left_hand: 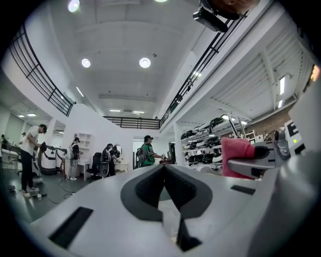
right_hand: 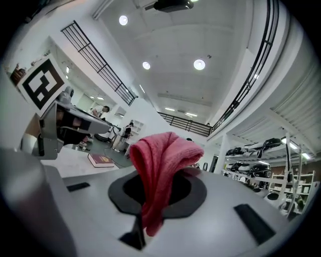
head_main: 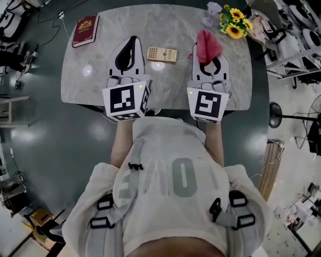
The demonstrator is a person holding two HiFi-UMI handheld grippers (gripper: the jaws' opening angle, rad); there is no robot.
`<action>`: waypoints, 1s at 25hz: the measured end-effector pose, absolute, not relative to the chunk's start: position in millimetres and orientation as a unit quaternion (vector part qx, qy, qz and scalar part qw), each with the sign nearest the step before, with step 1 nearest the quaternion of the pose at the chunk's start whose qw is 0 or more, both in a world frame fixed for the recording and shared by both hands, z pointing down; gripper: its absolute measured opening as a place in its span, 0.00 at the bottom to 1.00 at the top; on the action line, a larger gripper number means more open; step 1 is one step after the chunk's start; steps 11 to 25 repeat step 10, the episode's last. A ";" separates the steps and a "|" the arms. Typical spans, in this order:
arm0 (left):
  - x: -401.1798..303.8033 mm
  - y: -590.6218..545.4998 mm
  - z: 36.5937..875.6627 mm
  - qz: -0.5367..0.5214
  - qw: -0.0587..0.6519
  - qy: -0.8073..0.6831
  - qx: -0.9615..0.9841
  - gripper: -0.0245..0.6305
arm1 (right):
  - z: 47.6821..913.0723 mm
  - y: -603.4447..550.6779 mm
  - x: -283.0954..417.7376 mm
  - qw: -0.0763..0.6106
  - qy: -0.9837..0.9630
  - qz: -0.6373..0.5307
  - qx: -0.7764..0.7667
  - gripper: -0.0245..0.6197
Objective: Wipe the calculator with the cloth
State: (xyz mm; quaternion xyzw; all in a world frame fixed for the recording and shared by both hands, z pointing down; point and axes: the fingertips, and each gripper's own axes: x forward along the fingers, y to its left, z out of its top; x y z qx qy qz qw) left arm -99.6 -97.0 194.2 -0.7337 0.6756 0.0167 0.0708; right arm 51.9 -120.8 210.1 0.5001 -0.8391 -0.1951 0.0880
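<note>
The person stands at the near long edge of the marble table (head_main: 165,88), with both forearms reaching forward past the torso and a gripper in each hand. Both grippers are held about level and point away across the tabletop, side by side and well apart, with their marker cubes over the table's near edge. The left gripper (head_main: 132,41) angles slightly inward; its jaws are pressed together with nothing between them. The right gripper (head_main: 209,59) points straight ahead with its jaws clamped on the red cloth (head_main: 208,44). The cloth bunches up above the tips, and a fold hangs down through the dark opening behind them. The calculator (head_main: 162,54) lies flat on the marble in the gap between the two grippers, roughly level with their tips and touching neither. It sits nearer the left jaws than the right. Bare stone spreads beyond the calculator to the far edge and also to the left of the left gripper. A red book (head_main: 85,30) lies near the far left corner, well clear of both grippers. At the far right corner a glass vase (head_main: 212,13) and a bunch of yellow flowers (head_main: 234,22) stand close beyond the cloth, so that side is tighter. Dark floor surrounds the table on every side.
</note>
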 end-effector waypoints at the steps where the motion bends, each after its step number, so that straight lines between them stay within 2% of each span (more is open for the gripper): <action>1: -98.8 -97.4 192.6 0.020 0.070 0.674 -0.735 0.07 | 208.4 -120.8 52.9 0.086 -0.839 -0.195 0.501 0.12; 25: -91.9 -98.5 182.4 0.032 0.081 0.667 -0.740 0.07 | 204.6 -122.9 60.7 0.098 -0.831 -0.206 0.508 0.12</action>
